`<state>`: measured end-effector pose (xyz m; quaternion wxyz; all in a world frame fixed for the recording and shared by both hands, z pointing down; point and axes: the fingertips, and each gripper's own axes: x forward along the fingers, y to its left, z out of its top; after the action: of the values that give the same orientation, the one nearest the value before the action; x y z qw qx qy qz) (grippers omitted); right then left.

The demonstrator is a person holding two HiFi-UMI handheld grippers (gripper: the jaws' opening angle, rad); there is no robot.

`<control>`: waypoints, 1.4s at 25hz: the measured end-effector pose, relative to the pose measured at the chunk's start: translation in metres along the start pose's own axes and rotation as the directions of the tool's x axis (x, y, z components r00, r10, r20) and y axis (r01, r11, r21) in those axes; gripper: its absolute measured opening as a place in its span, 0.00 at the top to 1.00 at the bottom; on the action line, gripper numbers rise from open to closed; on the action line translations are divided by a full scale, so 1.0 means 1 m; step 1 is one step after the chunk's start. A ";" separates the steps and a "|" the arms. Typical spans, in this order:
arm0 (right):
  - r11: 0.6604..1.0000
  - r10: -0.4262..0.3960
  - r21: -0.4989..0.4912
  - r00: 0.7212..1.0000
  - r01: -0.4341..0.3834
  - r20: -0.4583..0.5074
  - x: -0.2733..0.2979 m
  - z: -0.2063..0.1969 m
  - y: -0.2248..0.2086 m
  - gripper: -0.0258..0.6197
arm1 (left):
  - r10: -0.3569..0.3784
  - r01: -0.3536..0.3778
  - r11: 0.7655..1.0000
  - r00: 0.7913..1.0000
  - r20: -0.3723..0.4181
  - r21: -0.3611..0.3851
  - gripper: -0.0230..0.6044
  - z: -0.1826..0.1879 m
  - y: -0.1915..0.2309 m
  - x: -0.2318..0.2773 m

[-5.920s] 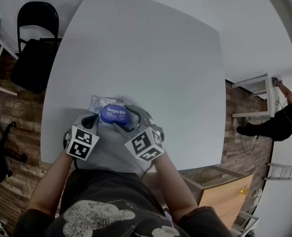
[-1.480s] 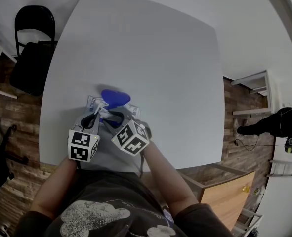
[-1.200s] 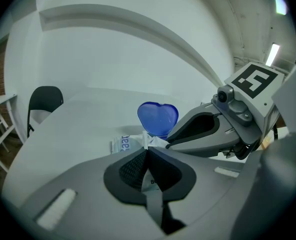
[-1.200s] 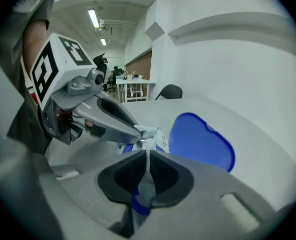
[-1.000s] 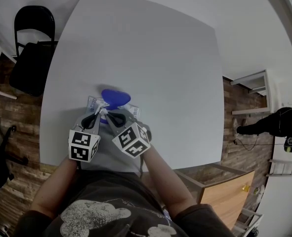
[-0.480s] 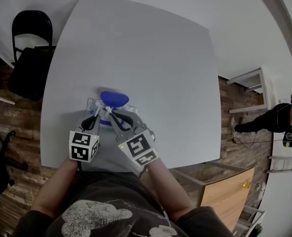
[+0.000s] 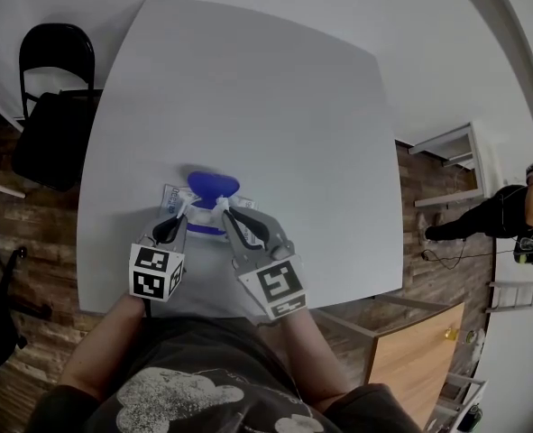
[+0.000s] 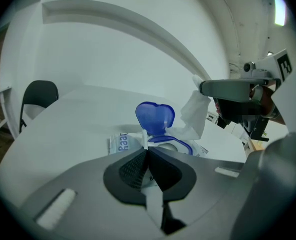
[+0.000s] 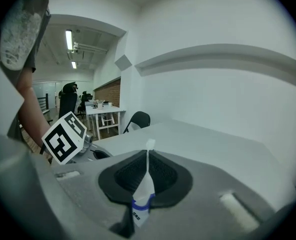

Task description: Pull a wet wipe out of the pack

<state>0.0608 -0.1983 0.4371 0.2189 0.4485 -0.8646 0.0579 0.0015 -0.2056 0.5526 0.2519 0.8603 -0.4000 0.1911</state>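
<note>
The wet wipe pack [image 7: 183, 202] lies near the front edge of the white table [image 7: 266, 88], its blue lid [image 7: 214, 185] flipped up. My left gripper [image 7: 179, 212] is shut on the pack's near edge [image 8: 125, 141], pinning it. In the left gripper view the lid [image 8: 155, 116] stands upright behind those jaws [image 8: 146, 149]. My right gripper [image 7: 221, 207] is shut on a white wipe [image 8: 195, 114], lifted above the opening and still trailing into it. In the right gripper view the wipe's tip [image 9: 149, 144] pokes out between the shut jaws [image 9: 148, 153].
A black chair [image 7: 54, 88] stands off the table's left side. A white shelf [image 7: 455, 165] and a wooden cabinet [image 7: 410, 350] stand to the right, with a person [image 7: 519, 219] beyond. The left gripper's marker cube [image 9: 65, 136] is close beside the right gripper.
The lid, shut in the oldest frame, now stands open. Over the last second my right gripper rose and drew back with the wipe. The left gripper stayed on the pack.
</note>
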 end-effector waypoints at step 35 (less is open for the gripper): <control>0.982 -0.181 0.094 0.959 0.164 0.217 -0.218 -0.033 0.039 0.96 | 0.121 -0.145 0.989 0.927 0.356 0.042 0.93 -0.002 -0.112 -0.200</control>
<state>0.1496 -0.0013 0.3767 0.1069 0.5337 -0.8387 0.0202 -0.0324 -0.0242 0.4171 0.1333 0.8596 -0.4892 0.0640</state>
